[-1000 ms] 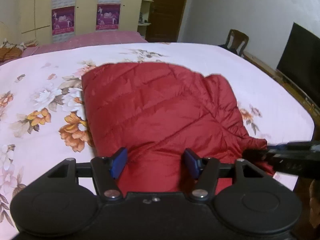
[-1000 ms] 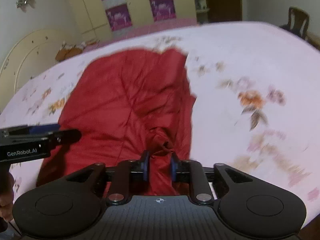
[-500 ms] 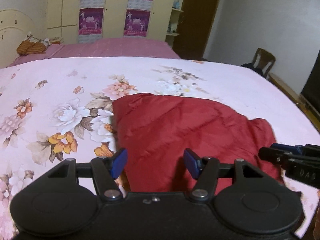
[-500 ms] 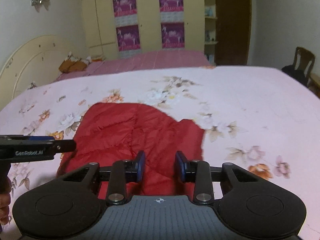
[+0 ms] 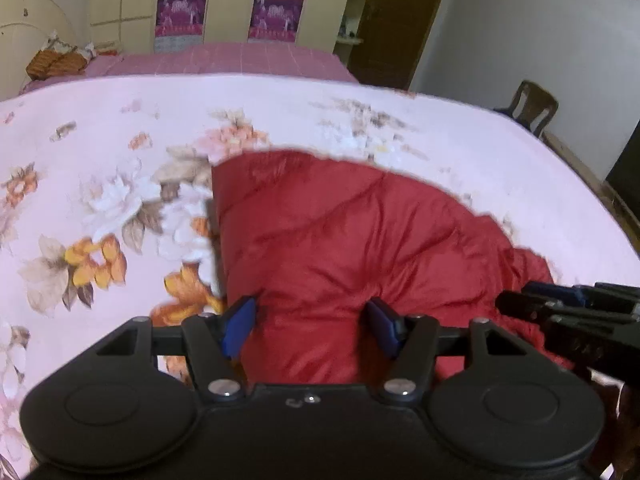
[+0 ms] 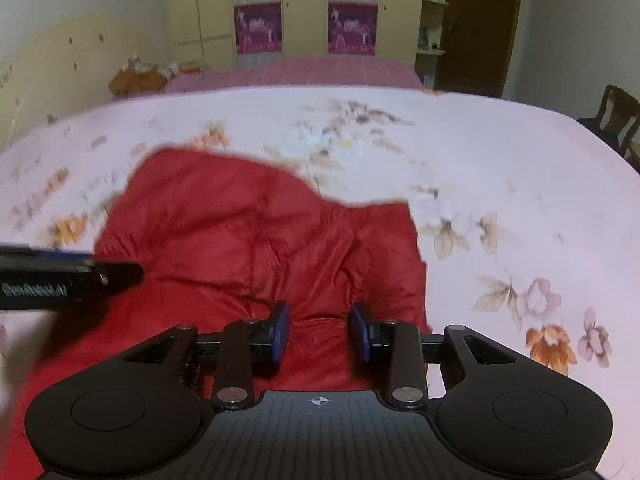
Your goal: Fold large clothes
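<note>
A single red quilted jacket (image 5: 344,240) lies bunched on the floral bedsheet (image 5: 100,160) of the bed, directly ahead of and beneath both handheld tools, its near edge running under the two pairs of tongs. The left tongs (image 5: 314,326) stand about half open, blue pads apart with the padded cloth rising between them; nothing appears clamped, though whether a pad brushes the fabric cannot be told. The right tongs (image 6: 320,330) show a narrower gap, likewise astride a ridge of red cloth without visibly pinching it. The garment's long axis runs roughly across the views, from left tool to right, so each hand sits over its own end of the near edge and neither is clearly nearer. A next fold would probably call for both tongs to close on that near edge and carry it away toward the far side. Count: one jacket, two pairs of tongs, one wooden chair (image 6: 618,114) by the far wall, four purple posters (image 6: 352,28) on the wardrobe doors.
</note>
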Demonstrator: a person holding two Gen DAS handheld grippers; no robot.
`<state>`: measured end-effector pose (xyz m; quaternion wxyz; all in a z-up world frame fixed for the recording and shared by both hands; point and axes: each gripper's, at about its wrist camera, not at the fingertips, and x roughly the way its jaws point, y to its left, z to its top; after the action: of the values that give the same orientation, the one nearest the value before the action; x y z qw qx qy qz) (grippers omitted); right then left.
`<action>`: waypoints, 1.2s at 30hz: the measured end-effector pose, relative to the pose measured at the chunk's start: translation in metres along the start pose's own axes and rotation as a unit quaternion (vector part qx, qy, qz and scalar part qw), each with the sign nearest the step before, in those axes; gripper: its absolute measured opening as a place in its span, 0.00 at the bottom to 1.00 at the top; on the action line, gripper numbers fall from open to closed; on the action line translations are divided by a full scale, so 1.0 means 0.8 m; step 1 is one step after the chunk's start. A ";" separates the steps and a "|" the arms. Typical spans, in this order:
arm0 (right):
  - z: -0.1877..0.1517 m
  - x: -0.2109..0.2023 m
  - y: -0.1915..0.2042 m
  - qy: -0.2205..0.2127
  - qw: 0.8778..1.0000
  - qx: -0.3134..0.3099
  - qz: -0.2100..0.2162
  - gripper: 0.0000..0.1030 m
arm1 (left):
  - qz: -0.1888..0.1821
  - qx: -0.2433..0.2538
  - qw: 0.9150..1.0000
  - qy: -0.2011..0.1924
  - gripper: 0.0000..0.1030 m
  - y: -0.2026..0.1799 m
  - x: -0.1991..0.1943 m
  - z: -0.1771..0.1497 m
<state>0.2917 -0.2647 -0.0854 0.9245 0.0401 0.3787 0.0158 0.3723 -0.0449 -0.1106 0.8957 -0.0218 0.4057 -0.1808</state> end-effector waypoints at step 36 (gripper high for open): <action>-0.004 -0.020 0.002 -0.005 1.000 -0.024 0.015 0.34 | 0.026 0.051 0.998 -0.013 0.60 -0.031 -0.034 -0.023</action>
<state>0.2780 -0.2635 -0.0762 0.9267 0.0238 0.3732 0.0384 0.3345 -0.0568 -0.0986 0.9053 0.0321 0.3845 -0.1775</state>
